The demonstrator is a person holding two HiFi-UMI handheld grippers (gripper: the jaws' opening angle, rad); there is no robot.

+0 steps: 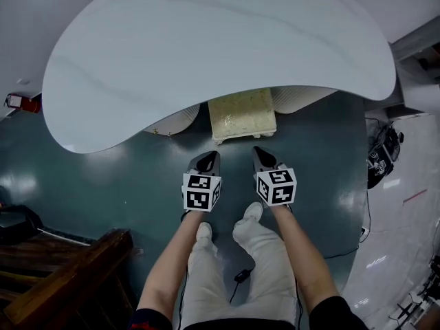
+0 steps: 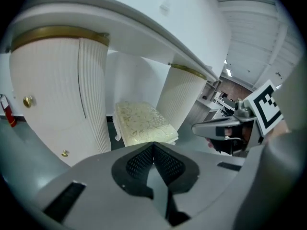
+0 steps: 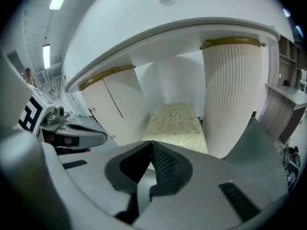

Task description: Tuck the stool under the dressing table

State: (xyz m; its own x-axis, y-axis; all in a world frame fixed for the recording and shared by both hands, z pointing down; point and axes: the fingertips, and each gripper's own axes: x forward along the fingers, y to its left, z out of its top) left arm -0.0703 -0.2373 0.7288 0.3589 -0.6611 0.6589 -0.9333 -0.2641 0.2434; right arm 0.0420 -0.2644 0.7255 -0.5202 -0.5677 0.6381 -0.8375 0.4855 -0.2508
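Left gripper [image 1: 208,158] and right gripper [image 1: 260,154], jaws together, could push unevenly and skew the stool [image 1: 242,115] into the counter [image 1: 220,47].

Stool [image 1: 242,115]: partly under dressing table [image 1: 206,53], between left pedestal [image 1: 175,121] and right pedestal [image 1: 302,96]. My left gripper [image 1: 208,156], right gripper [image 1: 258,151]: side by side before it.

Glossy teal floor [image 1: 103,184] beneath cream stool [image 1: 242,114] and white dressing table [image 1: 220,47].
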